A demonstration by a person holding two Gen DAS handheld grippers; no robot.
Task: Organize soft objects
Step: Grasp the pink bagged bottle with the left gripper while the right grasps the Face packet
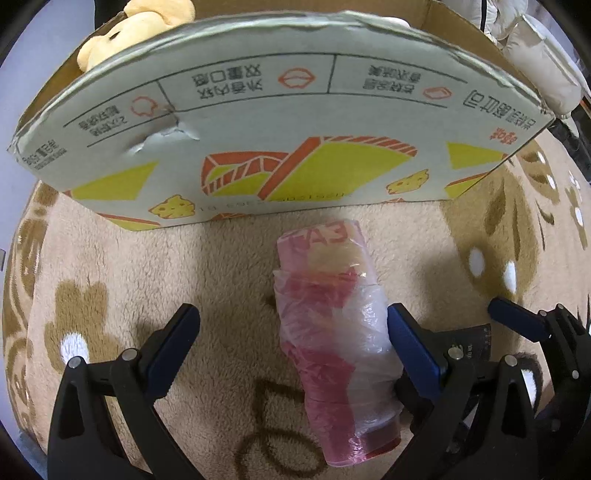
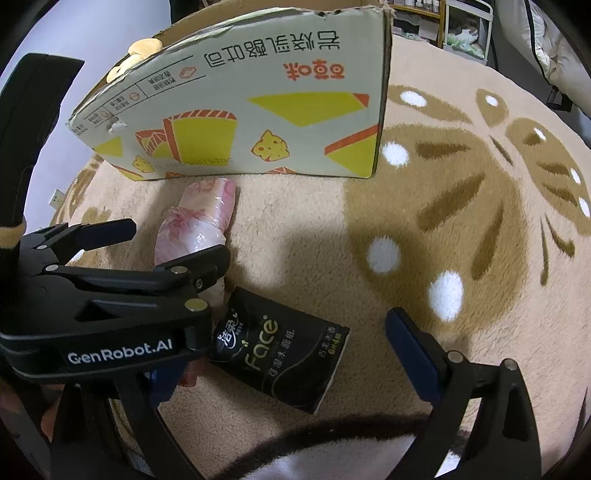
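Beige patterned rug [image 2: 424,229] under box [image 2: 258,110], plastic-wrapped roll [image 1: 332,314], tissue pack [image 2: 280,354].

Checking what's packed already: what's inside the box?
A yellow plush toy pokes above the box rim. The box's wall hides everything lower inside.

A home; plush rug [image 2: 461,229] (shelves [image 2: 465,26] behind).

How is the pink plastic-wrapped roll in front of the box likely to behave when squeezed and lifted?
The pink roll looks soft: its crinkled film wrap would probably give and may slip. Being cylindrical and lying on its side on the plush rug, it might roll if nudged sideways. The left tool is open around it.
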